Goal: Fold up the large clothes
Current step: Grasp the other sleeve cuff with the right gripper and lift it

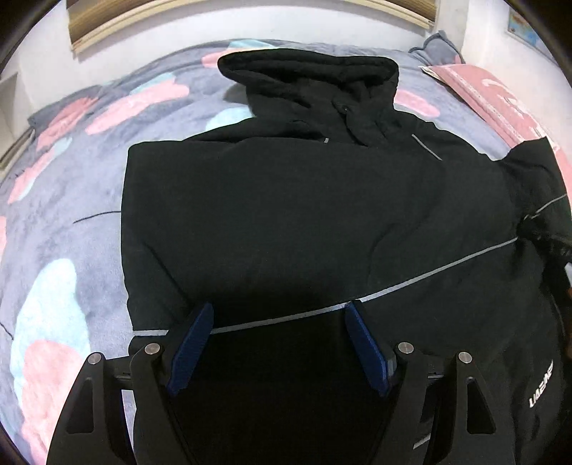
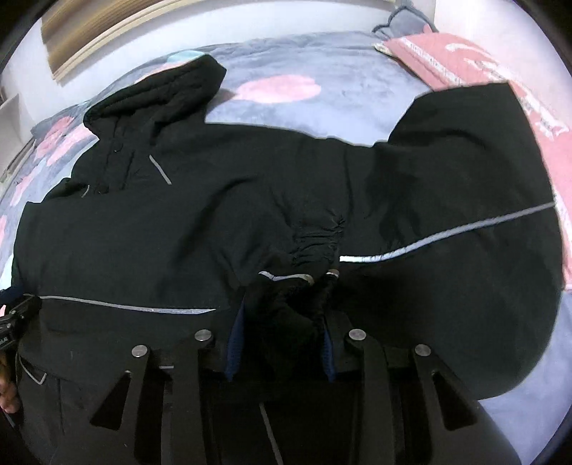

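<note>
A black hooded jacket (image 1: 286, 200) lies flat on the bed, hood (image 1: 307, 71) toward the wall, with a grey reflective stripe (image 1: 429, 268) across its body. My left gripper (image 1: 279, 318) hangs open just over the jacket's lower body, nothing between its blue pads (image 1: 193, 343). In the right wrist view the jacket (image 2: 143, 232) stretches leftward and its right sleeve (image 2: 464, 214) is folded in across the front. My right gripper (image 2: 286, 307) is shut on the bunched sleeve cuff (image 2: 314, 246), dark cloth filling the gap between its pads (image 2: 236, 339).
The bed is covered with a grey blanket (image 1: 71, 186) patterned in pink and pale blue. A pink pillow (image 2: 464, 60) and a grey one (image 1: 439, 46) lie at the far right. A white wall with a wooden frame (image 1: 214, 18) stands behind. A hand (image 2: 7, 390) shows at the left edge.
</note>
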The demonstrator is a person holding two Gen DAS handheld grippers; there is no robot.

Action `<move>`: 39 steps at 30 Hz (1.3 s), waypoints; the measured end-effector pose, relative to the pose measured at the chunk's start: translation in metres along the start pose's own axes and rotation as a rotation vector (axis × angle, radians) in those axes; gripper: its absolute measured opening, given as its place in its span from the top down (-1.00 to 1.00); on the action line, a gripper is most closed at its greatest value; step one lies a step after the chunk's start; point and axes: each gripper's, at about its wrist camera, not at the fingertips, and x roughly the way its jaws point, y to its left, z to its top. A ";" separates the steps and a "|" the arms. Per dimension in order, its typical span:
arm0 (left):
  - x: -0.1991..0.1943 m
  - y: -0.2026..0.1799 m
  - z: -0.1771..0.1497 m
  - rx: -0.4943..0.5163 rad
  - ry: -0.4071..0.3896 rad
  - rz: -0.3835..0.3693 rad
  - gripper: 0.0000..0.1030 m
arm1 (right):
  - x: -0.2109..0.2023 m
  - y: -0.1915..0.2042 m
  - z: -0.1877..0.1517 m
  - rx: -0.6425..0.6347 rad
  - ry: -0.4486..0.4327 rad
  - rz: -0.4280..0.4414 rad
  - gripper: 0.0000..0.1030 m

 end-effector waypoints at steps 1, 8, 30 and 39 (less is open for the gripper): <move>0.000 0.000 -0.001 -0.001 -0.010 -0.002 -0.54 | -0.009 -0.001 0.001 0.012 -0.007 0.001 0.12; -0.003 -0.002 -0.005 0.004 -0.058 0.013 -0.58 | -0.085 0.036 0.003 -0.085 -0.193 0.068 -0.36; -0.061 -0.069 0.018 0.050 -0.087 -0.085 -0.59 | -0.149 -0.099 -0.003 0.029 -0.250 0.018 -0.48; -0.027 -0.167 0.042 0.069 -0.076 -0.187 -0.59 | -0.103 -0.279 0.031 0.230 -0.215 -0.064 -0.63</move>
